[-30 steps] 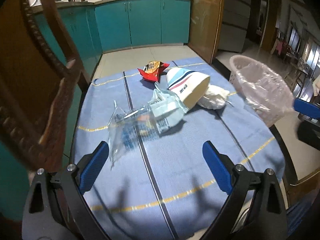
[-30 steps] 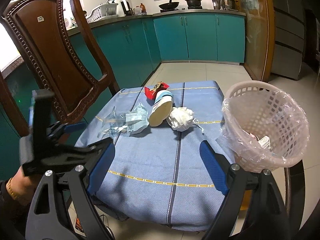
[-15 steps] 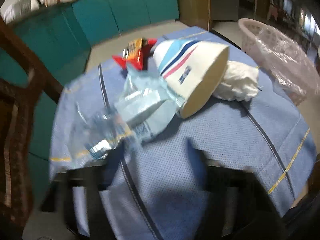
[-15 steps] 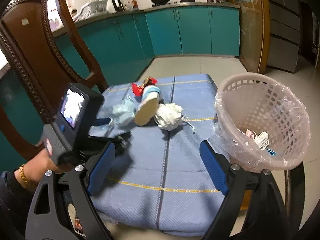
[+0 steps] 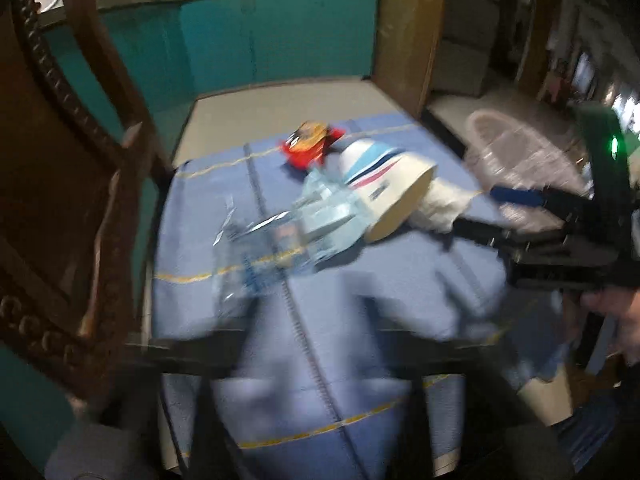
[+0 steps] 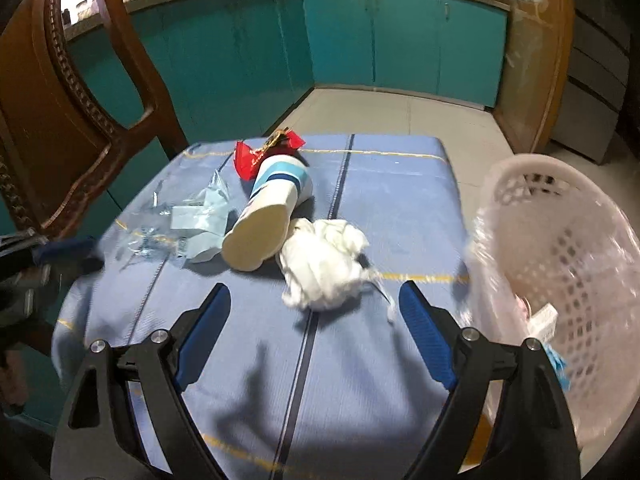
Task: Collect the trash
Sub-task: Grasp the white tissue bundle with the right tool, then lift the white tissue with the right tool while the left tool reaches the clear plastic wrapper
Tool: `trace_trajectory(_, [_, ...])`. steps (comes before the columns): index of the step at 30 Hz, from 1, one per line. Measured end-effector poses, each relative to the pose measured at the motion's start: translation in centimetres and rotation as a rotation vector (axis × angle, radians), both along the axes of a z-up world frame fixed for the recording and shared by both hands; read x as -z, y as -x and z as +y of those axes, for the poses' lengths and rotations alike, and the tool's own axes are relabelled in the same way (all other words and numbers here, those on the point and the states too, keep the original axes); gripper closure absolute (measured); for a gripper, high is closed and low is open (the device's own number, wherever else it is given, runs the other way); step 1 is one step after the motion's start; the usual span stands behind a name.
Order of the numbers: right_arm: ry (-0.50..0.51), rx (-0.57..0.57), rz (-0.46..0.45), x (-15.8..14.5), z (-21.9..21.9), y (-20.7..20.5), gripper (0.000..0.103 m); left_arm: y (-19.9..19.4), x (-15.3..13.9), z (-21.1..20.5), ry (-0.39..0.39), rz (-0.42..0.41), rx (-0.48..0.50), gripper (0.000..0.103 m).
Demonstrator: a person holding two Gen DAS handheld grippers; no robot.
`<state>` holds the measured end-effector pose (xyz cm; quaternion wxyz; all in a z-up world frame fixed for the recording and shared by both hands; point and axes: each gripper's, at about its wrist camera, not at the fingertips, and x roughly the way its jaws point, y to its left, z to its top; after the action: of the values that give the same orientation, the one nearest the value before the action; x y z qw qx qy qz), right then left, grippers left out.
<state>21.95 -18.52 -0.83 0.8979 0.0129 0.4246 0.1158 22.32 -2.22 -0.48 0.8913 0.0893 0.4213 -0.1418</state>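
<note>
A: Left wrist view first. What is on the desk (image 5: 400, 280)?

B: The trash lies bunched toward the far edge: a clear wrapper (image 5: 264, 248), a paper cup (image 5: 384, 192) on its side, a red packet (image 5: 310, 148) behind it and a white wad (image 5: 436, 208) at the cup's mouth. The bin (image 5: 528, 160) stands off the right edge, I'd say so that pieces need only a short carry.

A: And the left tool (image 5: 308, 320)?

B: Smeared by blur low in that view; I cannot tell whether it is spread or pressed together. It holds nothing I can make out.

A: Now the right wrist view.

B: The right tool (image 6: 316, 316) is spread wide, empty, with the wad (image 6: 324, 268) just ahead between its fingers (image 6: 424, 328). That width suits a soft, bulky lump, so I judge the wad is its target. The cup (image 6: 268, 220) touches the wad's left side; the wrapper (image 6: 188, 224) lies near the left edge, where a blue finger of the left tool (image 6: 64, 250) shows. The bin (image 6: 560, 280), lined with a bag, is just right of the desk (image 6: 360, 380).
</note>
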Motion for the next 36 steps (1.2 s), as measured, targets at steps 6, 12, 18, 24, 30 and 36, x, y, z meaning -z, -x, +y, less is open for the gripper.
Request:
trace_trajectory(6, [0.012,-0.032,0.083,2.4,1.0,-2.7,0.068,-0.4,1.7,-1.5,-0.094,-0.021,0.034,0.021])
trace_trajectory(12, [-0.019,-0.008,0.099,1.6,-0.2,-1.4,0.079,-1.6,2.9,-4.4,-0.264,-0.123,0.085,0.022])
trace_trajectory(18, [-0.027,-0.014,0.112,0.6,-0.1,0.1,0.079,-2.5,4.5,-7.3,-0.438,-0.2,0.125,0.055])
trace_trajectory(24, [-0.031,-0.03,0.119,0.0,0.4,1.1,0.079,-3.4,4.5,-6.1,-0.34,-0.146,0.111,0.102])
trace_trajectory(30, [-0.054,-0.027,0.08,-2.6,-0.5,3.2,0.079,-0.8,0.0,-3.4,-0.194,-0.191,0.08,0.102])
trace_trajectory(36, [-0.099,-0.016,0.033,-4.9,-1.4,5.8,0.079,0.5,-0.5,-1.9,-0.233,-0.212,0.035,0.012])
